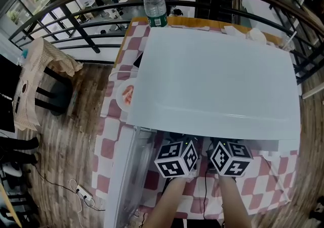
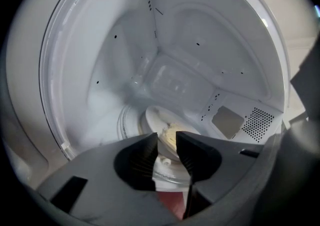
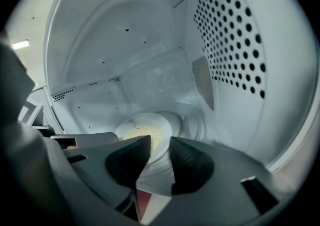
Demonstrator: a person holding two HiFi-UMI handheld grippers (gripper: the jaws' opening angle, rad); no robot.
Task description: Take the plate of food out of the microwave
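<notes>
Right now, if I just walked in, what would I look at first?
Probably the big white microwave that fills the middle of the checked table, seen from above. Inside it sits a plate of yellowish food. The left gripper and right gripper both point at it, open and holding nothing. A water bottle stands behind the microwave.
</notes>
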